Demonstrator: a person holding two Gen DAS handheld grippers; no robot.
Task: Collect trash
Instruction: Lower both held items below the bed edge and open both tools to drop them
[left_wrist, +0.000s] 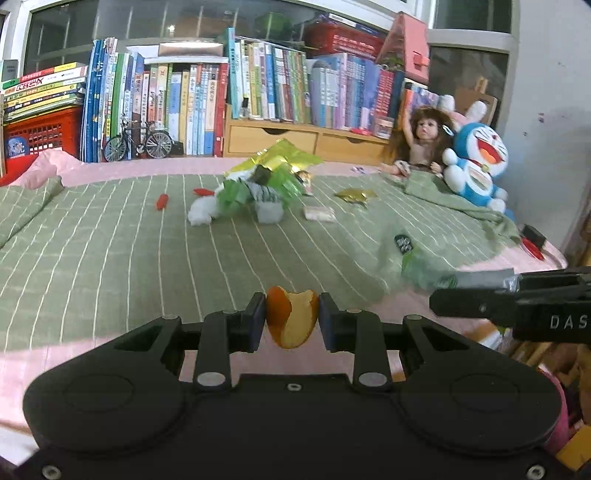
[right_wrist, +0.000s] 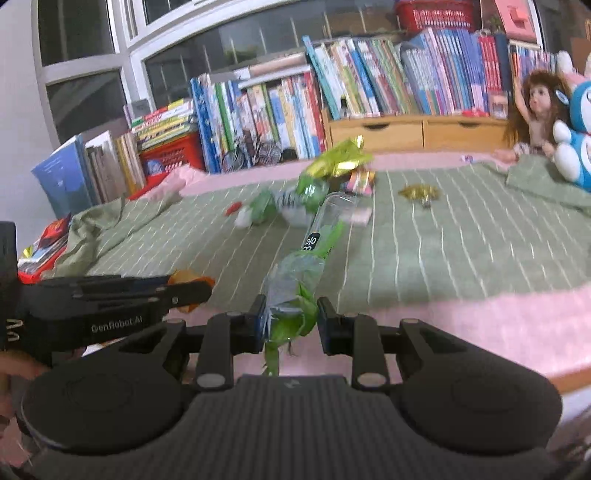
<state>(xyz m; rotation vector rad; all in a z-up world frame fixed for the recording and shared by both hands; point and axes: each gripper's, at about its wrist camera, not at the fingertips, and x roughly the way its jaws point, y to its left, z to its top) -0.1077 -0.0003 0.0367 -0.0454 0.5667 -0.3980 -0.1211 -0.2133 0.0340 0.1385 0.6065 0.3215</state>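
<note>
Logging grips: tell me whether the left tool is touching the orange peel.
Touching. The left wrist view shows the left tool with both pads pressed against the orange peel.

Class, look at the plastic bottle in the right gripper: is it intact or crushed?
Crushed. The plastic bottle looks crumpled and flattened, its green label torn and hanging loose, pinched between the right gripper's pads above the bed.

Dim, warm indoor light falls over the bed (left_wrist: 110, 236) — windows (left_wrist: 184, 22) behind it dark. Fisheye bending curves the edges; motion blur smears the right wrist view — notably ahead of the gripper.
</note>
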